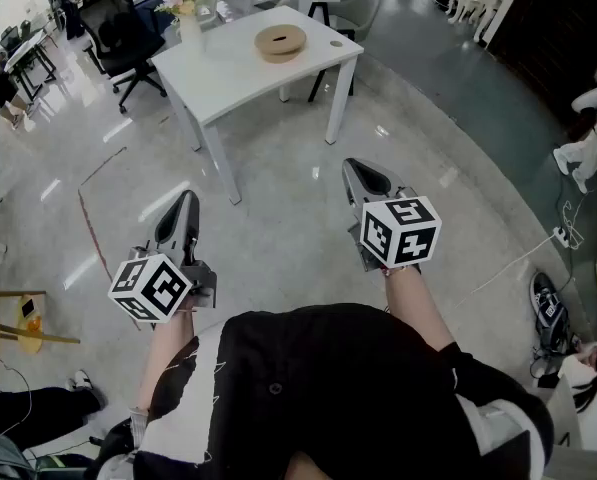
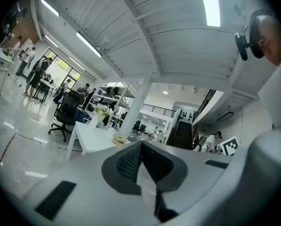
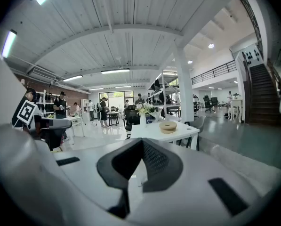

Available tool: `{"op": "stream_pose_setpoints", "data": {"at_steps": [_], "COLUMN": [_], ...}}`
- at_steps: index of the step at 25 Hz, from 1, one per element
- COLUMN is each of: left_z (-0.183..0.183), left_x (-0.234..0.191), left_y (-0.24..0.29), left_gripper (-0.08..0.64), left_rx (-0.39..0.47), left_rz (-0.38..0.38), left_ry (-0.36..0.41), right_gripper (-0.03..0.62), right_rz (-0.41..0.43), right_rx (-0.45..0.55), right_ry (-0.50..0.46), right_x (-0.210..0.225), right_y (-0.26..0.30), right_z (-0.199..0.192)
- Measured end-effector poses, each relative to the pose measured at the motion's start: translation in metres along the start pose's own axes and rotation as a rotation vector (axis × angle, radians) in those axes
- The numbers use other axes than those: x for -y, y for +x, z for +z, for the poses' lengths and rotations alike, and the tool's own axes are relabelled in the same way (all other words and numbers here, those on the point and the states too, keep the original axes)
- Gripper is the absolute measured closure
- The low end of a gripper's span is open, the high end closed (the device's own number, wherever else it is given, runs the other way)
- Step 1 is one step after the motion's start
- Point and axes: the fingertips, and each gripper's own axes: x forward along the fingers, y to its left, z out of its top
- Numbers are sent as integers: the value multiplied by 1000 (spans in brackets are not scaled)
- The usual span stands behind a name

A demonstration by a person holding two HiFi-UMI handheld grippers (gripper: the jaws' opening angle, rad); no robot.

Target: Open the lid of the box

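Fingers point(image 2: 126, 163) together, empty, on left gripper point(image 1: 188, 201) and right gripper point(image 1: 358, 169); we judge approach pending: box point(image 1: 281, 41) well away on table point(image 1: 228, 76).

Bright ceiling strip lights point(image 2: 209, 4), glare on glossy floor point(image 1: 118, 128), fisheye-warped edges.

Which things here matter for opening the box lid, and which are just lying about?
For the job: round box on the white table; left tool and right tool, both shut and empty.
Just lying about: vase of flowers; black office chair; grey chair.
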Motion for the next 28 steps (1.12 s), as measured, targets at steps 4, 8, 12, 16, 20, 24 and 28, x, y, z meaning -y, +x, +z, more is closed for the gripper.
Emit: {"op": "stream_pose_setpoints", "data": {"at_steps": [4,8,12,16,20,24,28], "left_z": [-6,-7,-7,-17,-25,-38,-29], "left_x": [-2,-6,-14,-19,-29,-37,-49], "left_y": [-6,-16,-24,-33,-41,-47,-41], "left_gripper": [549,549,549,549,549,549,549], "left_rx": [-17,-34,-43,-62,-46,-60,-55], "left_rz": [1,11,22,19,38,65,78], "left_ry": [4,6,1,0,-15,-39,-35], "right_gripper": [588,588,588,588,588,588,588], "right_rz": [3,9,7,4,-2,-1,36], "right_rx": [-10,-21,-32,-31,-29,-53,-47], "right_ry": [17,13,19,37,66,80,71], "right_x": [-6,-15,-22,-27,-25,-22,-28], "right_y": [2,3,5,3,-2,4,31], "right_z": [-11,-17,-19,-27,-35,-44,-36]}}
